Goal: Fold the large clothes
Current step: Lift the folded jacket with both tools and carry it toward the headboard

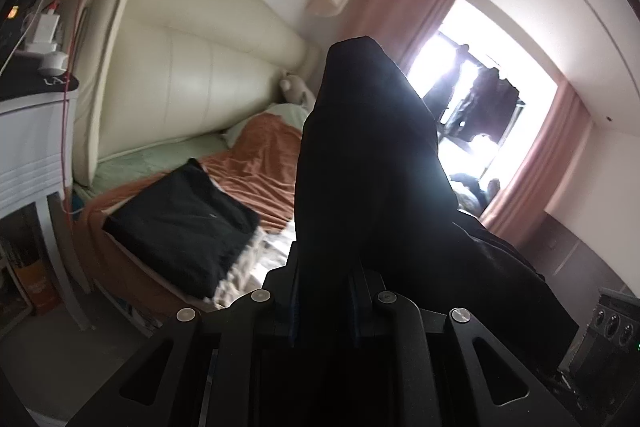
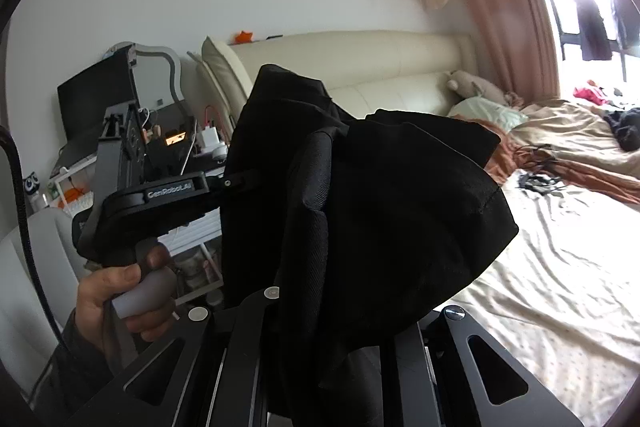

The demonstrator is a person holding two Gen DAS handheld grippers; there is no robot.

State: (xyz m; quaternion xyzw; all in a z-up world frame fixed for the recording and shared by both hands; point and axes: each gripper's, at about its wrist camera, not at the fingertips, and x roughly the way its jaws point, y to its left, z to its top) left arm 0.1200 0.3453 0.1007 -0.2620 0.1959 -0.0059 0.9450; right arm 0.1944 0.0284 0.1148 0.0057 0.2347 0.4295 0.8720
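- A black garment (image 2: 384, 219) fills the centre of both frames, lifted clear of the bed (image 2: 560, 267).
- The left gripper (image 1: 326, 263) is clamped on its cloth, which rises up mid-frame.
- The right gripper (image 2: 320, 299) pinches bunched cloth at lower centre.
- At left of the right wrist view, a hand (image 2: 120, 303) grips the other tool's handle.
- A folded black garment (image 1: 180, 223) lies on the bed, lower left.

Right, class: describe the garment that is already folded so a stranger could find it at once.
Start at the bed with its cream padded headboard. On the rust-orange blanket lies the folded black garment, a flat neat rectangle, unlike the black cloth dangling from the fingers.
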